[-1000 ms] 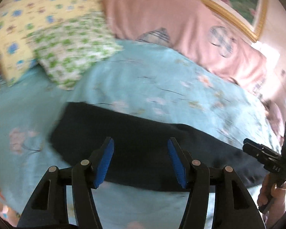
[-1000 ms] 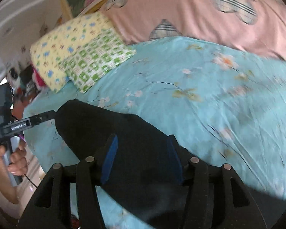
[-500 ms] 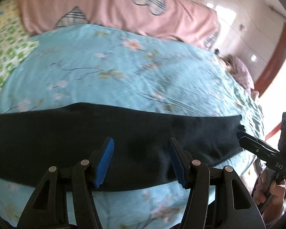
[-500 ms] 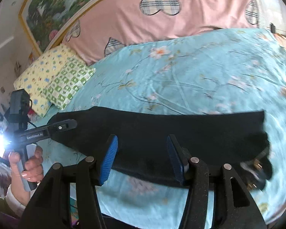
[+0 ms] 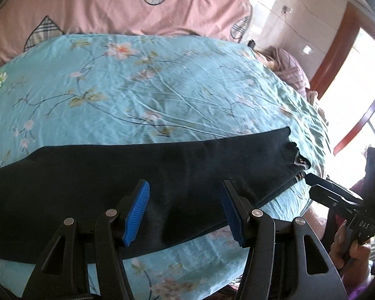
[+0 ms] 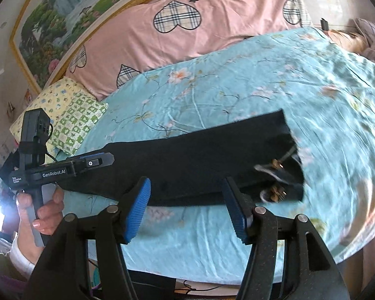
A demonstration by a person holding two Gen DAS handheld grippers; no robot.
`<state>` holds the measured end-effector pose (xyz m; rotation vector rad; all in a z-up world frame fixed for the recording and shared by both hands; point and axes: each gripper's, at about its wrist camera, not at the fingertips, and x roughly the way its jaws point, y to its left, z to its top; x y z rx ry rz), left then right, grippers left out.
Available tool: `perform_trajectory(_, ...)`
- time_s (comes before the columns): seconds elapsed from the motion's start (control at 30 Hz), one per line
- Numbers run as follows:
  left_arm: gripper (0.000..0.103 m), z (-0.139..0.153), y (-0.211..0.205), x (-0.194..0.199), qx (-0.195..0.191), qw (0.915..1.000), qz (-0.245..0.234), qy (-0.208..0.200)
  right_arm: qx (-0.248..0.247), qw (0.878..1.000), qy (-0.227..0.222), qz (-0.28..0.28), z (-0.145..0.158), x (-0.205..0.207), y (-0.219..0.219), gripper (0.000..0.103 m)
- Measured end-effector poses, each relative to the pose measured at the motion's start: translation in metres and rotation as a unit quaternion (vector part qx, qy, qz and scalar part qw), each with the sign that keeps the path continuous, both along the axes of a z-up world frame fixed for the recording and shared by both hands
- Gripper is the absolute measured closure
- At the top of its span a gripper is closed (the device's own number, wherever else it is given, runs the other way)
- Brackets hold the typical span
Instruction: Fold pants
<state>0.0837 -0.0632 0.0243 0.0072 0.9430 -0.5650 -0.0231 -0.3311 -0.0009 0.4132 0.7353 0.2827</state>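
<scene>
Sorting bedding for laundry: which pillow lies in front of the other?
The green-checked pillow; it overlaps the yellow pillow with blue flowers behind it.

left gripper [image 6: 97, 162] side: "GenRobot.AI"; small print beside it too small to read
right gripper [image 5: 310, 187] body: "DAS"

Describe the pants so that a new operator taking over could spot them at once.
Start from the bed's light blue floral sheet, below the pink quilt with plaid hearts. The pants lie flat along the sheet's near edge as one long strip. They are the only plain black fabric there, with a drawstring at the right end.
</scene>
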Motion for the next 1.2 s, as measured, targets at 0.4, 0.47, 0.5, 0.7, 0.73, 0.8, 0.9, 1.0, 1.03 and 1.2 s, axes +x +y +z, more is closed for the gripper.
perform_trajectory(0.4, 0.042, 0.007, -0.055, 0.024, 0.012, 0.997, -0.076, 0.0, 0.042, 0.995, 0.044, -0.073, -0.025, -0.015, -0.037, 0.042)
perform_trajectory(0.47, 0.041, 0.008, -0.067, 0.032, 0.011, 0.9959, -0.09, 0.003, 0.055, 0.993, 0.053, -0.091, -0.031, -0.015, -0.046, 0.042)
perform_trajectory(0.5, 0.041, 0.008, -0.076, 0.039, 0.01, 0.9948, -0.101, 0.009, 0.065, 0.991, 0.057, -0.098, -0.034, -0.015, -0.051, 0.042)
perform_trajectory(0.7, 0.038, -0.002, -0.118, 0.07, 0.014, 0.9853, -0.163, 0.048, 0.122, 0.982, 0.077, -0.12, -0.052, -0.008, -0.063, 0.042)
perform_trajectory(0.73, 0.038, -0.004, -0.125, 0.074, 0.019, 0.9835, -0.172, 0.053, 0.132, 0.981, 0.076, -0.124, -0.053, -0.008, -0.064, 0.042)
perform_trajectory(0.8, 0.038, -0.01, -0.139, 0.081, 0.033, 0.9794, -0.189, 0.061, 0.158, 0.976, 0.074, -0.133, -0.056, -0.006, -0.069, 0.042)
perform_trajectory(0.9, 0.038, -0.015, -0.154, 0.088, 0.041, 0.9715, -0.221, 0.076, 0.184, 0.97, 0.069, -0.146, -0.058, -0.002, -0.074, 0.042)
perform_trajectory(1.0, 0.038, -0.017, -0.171, 0.088, 0.048, 0.9591, -0.265, 0.088, 0.211, 0.963, 0.066, -0.157, -0.064, 0.002, -0.079, 0.042)
perform_trajectory(1.03, 0.038, -0.018, -0.176, 0.088, 0.052, 0.9566, -0.273, 0.087, 0.215, 0.962, 0.064, -0.158, -0.064, 0.003, -0.08, 0.042)
perform_trajectory(1.2, 0.039, -0.028, -0.204, 0.091, 0.072, 0.9423, -0.308, 0.11, 0.204, 0.964, 0.06, -0.159, -0.068, 0.007, -0.08, 0.084)
